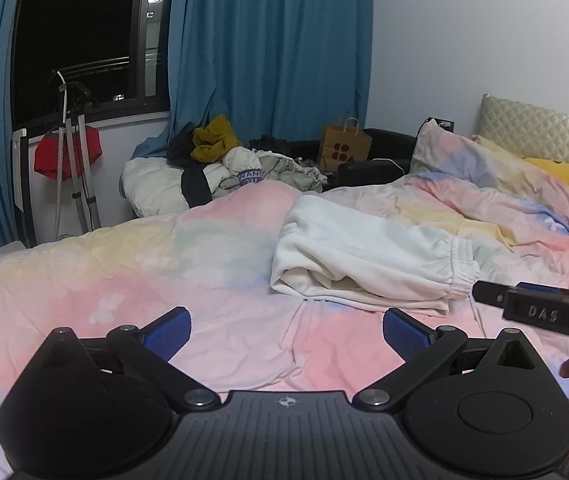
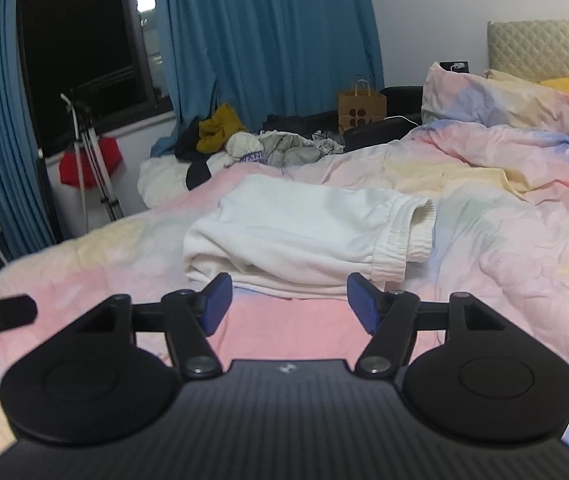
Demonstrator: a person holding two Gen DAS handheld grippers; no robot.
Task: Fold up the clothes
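Blue-padded fingers of the left claw [image 1: 286, 336] stand wide apart over a pastel duvet [image 1: 144, 272], gripping nothing. The right claw [image 2: 286, 304] is likewise spread, empty, its pads just short of the near edge of a folded white garment [image 2: 296, 232]. In the left wrist view that garment [image 1: 364, 256] lies on the bed at about 1 o'clock from the claw, elastic cuff pointing toward 3 o'clock, where the other claw's black body enters the picture. Beyond the garment, at 12 o'clock, a heap of loose clothes [image 1: 244, 168] sits past the bed's far edge, topped by a mustard-yellow piece. A brown paper bag [image 1: 344, 146] stands farther right before teal curtains [image 1: 268, 48]. At 2 o'clock, pillows rest against a quilted headboard [image 1: 540, 128]. A dark window [image 1: 80, 36] fills the 11 o'clock corner.
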